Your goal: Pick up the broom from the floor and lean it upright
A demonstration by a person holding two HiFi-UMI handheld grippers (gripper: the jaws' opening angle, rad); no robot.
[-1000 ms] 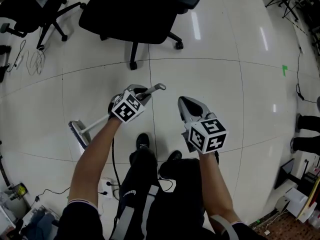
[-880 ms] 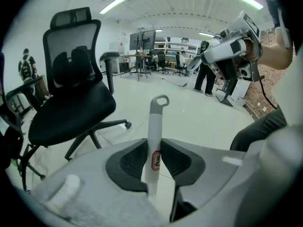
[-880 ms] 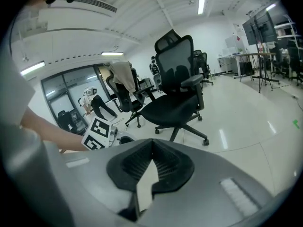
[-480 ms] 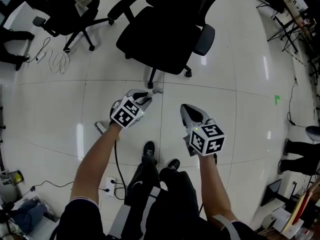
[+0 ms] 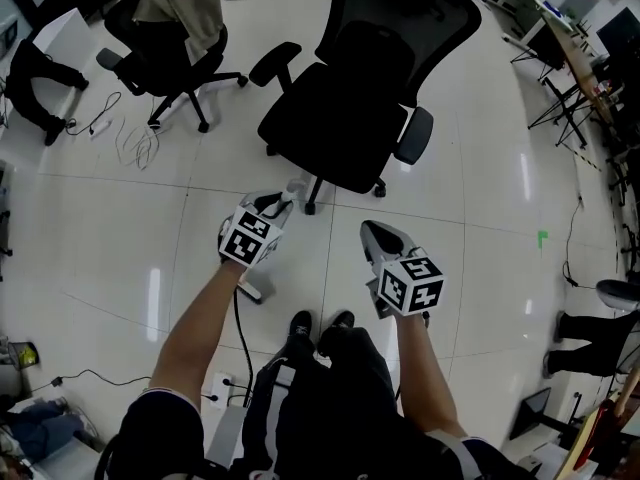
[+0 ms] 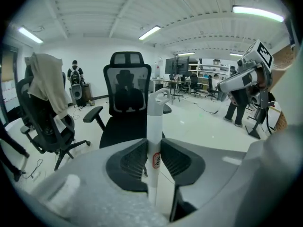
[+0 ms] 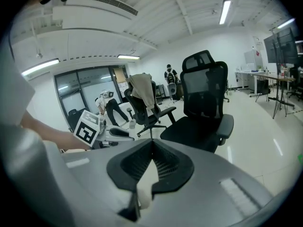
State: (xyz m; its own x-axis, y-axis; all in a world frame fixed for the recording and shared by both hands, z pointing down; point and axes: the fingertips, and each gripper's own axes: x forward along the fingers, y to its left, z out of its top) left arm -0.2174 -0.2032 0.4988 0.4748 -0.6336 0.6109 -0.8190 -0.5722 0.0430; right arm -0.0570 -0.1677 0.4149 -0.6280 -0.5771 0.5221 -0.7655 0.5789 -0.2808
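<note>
My left gripper is shut on the broom's white handle, which stands nearly upright between the two pads in the left gripper view. The handle's grey hanging tip pokes out past the jaws toward the black office chair. The broom's head shows low beside my left forearm, near the floor. My right gripper hovers to the right of the broom, apart from it, its jaws closed together with nothing between them.
A large black office chair stands just ahead of both grippers. A second chair with a jacket draped on it is at the far left. Cables and a power strip lie on the tiled floor. A bystander's legs are at the right edge.
Both grippers have risen. The left one has lifted the broom from lying flat to nearly upright, and the broom head has swung in under my left arm.
</note>
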